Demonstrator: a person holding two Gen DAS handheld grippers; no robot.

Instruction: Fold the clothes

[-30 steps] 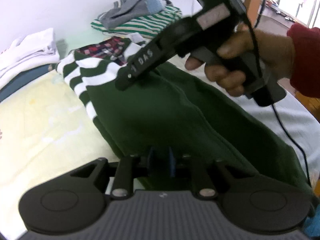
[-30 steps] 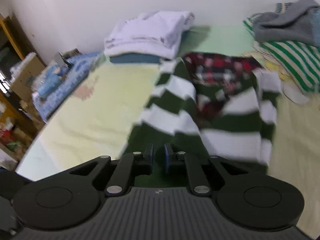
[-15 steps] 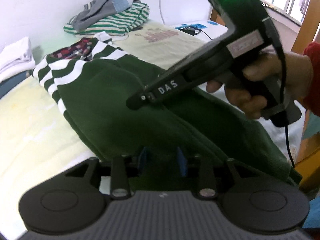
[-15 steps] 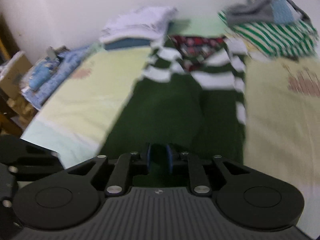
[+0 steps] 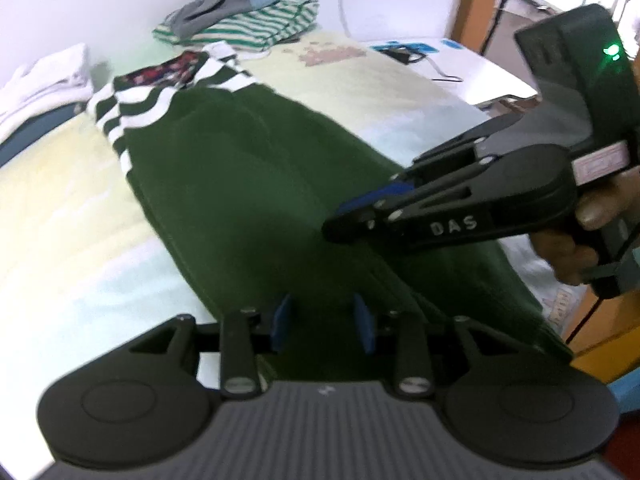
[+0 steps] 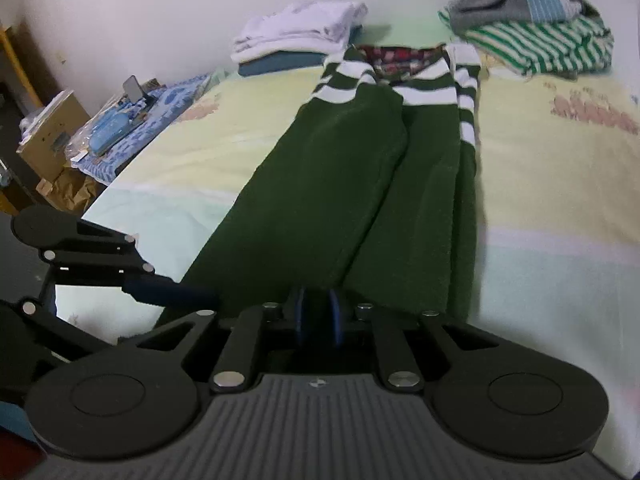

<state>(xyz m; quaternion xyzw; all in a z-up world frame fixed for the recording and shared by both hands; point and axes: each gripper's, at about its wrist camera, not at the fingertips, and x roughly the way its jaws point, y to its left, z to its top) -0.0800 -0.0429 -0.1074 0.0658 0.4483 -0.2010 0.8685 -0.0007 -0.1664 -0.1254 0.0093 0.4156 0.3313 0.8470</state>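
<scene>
A dark green garment (image 5: 248, 200) with white-striped cuffs lies flat along the bed, folded lengthwise, its seam (image 6: 376, 200) running toward me. My left gripper (image 5: 321, 322) hangs over its near end. The blue pads stand apart and only flat green cloth shows between them. My right gripper (image 6: 318, 316) sits at the garment's near edge with just a narrow slit between its pads. In the left wrist view the right gripper (image 5: 340, 220) hovers above the cloth in a person's hand (image 5: 572, 256), and no fabric rises to it. One left finger (image 6: 168, 286) shows at the left of the right wrist view.
At the head of the bed are a white folded stack (image 6: 296, 36), a green-striped pile topped by a grey garment (image 6: 540, 44) and a red patterned cloth (image 6: 400, 54). Boxes and blue packets (image 6: 112, 128) crowd the left side. The pale sheet (image 6: 560, 184) flanks the garment.
My left jaws have spread apart. Both cameras have pulled back along the garment toward its near end. The right gripper has shifted from over the striped part down to the right.
</scene>
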